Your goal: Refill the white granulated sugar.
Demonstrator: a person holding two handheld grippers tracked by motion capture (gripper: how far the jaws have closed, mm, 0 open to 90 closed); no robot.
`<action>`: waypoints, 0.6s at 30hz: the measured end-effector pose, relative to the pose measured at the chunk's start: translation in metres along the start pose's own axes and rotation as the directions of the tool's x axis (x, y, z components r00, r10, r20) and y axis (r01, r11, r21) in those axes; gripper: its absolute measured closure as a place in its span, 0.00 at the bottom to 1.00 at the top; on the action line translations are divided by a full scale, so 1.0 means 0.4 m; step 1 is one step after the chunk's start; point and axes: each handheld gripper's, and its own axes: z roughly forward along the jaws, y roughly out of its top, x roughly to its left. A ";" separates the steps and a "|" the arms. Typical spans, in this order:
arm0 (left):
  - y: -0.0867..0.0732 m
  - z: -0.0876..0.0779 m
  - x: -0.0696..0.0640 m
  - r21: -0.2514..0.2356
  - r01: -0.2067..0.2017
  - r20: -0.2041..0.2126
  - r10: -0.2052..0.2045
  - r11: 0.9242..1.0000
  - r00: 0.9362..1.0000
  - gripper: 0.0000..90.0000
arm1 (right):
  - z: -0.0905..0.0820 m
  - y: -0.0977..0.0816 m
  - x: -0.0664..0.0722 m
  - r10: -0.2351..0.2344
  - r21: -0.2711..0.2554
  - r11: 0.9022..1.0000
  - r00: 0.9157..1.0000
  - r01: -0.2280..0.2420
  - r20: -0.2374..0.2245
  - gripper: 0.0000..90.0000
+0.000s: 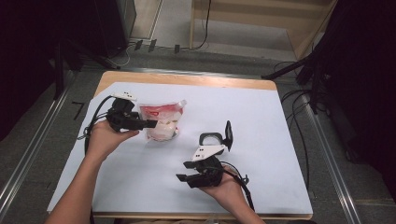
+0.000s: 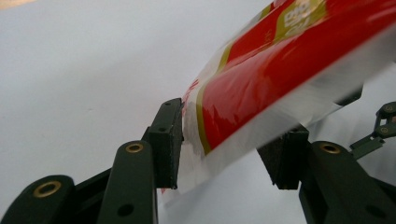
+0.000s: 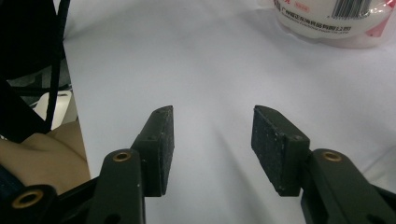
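Toward the left edge of the white sheet (image 1: 261, 154) that covers the table, the left hand (image 1: 103, 137) reaches in from the near left corner with its forearm slanting up and to the right, and the left gripper (image 1: 152, 124) points level across the sheet into the side of a clear plastic bag (image 1: 161, 121) with red print. In the left gripper view one pad (image 2: 169, 140) lies against the bag's crinkled edge while the far one stands just short of the film, so the jaws bracket the bag without clamping it; whether that near pad truly presses cannot be told. The bag lies in the left half of the sheet, nearer the far edge than the near one, with a pale round pack inside it. The right hand (image 1: 229, 186) rests near the near edge at mid-width, palm up, the right gripper (image 1: 183, 171) aimed leftward, its jaws spread over bare sheet with nothing between them. A small black stand with a round mirror-like piece (image 1: 215, 138) sits just beyond it. The bag's print is blurred and cropped in the left gripper view.
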 end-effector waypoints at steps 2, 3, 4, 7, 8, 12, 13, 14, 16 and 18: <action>0.002 0.008 -0.001 -0.007 0.000 0.002 0.000 1.000 1.000 0.62 | 0.001 -0.001 0.000 0.002 0.001 1.000 1.000 -0.002 0.001 0.55; 0.001 0.012 -0.002 -0.022 -0.004 -0.008 0.004 1.000 1.000 0.64 | 0.002 -0.002 0.000 0.003 0.002 1.000 1.000 -0.003 0.002 0.55; 0.001 0.012 -0.002 -0.022 -0.004 -0.008 0.004 1.000 1.000 0.66 | 0.002 -0.002 0.000 0.003 0.002 1.000 1.000 -0.003 0.002 0.55; -0.007 0.017 -0.004 -0.041 -0.018 -0.024 0.017 0.999 1.000 0.75 | 0.005 -0.004 -0.002 0.012 -0.006 1.000 1.000 -0.012 -0.005 0.55; -0.008 0.017 -0.003 -0.039 -0.019 -0.024 0.018 0.999 1.000 0.79 | 0.005 -0.004 -0.002 0.016 -0.009 1.000 1.000 -0.016 -0.005 0.55; -0.008 0.019 -0.004 -0.031 -0.014 0.016 0.015 0.999 1.000 0.94 | 0.007 -0.004 -0.003 0.015 -0.017 1.000 1.000 -0.016 -0.006 0.54; -0.007 0.019 -0.006 -0.034 -0.009 0.015 0.009 0.999 1.000 0.95 | 0.007 -0.004 -0.003 0.015 -0.017 1.000 1.000 -0.015 -0.005 0.54; -0.006 0.019 -0.007 -0.033 -0.007 0.024 0.008 0.999 1.000 0.96 | 0.008 -0.005 -0.004 0.013 -0.017 1.000 1.000 -0.013 -0.006 0.54; -0.002 0.017 -0.011 -0.026 0.001 0.035 0.000 1.000 0.999 0.97 | 0.009 -0.006 -0.005 0.011 -0.016 1.000 1.000 -0.011 -0.005 0.54; 0.005 0.007 -0.017 -0.036 0.003 0.043 -0.002 0.999 0.999 0.98 | 0.010 -0.006 -0.005 0.010 -0.016 1.000 1.000 -0.010 -0.005 0.54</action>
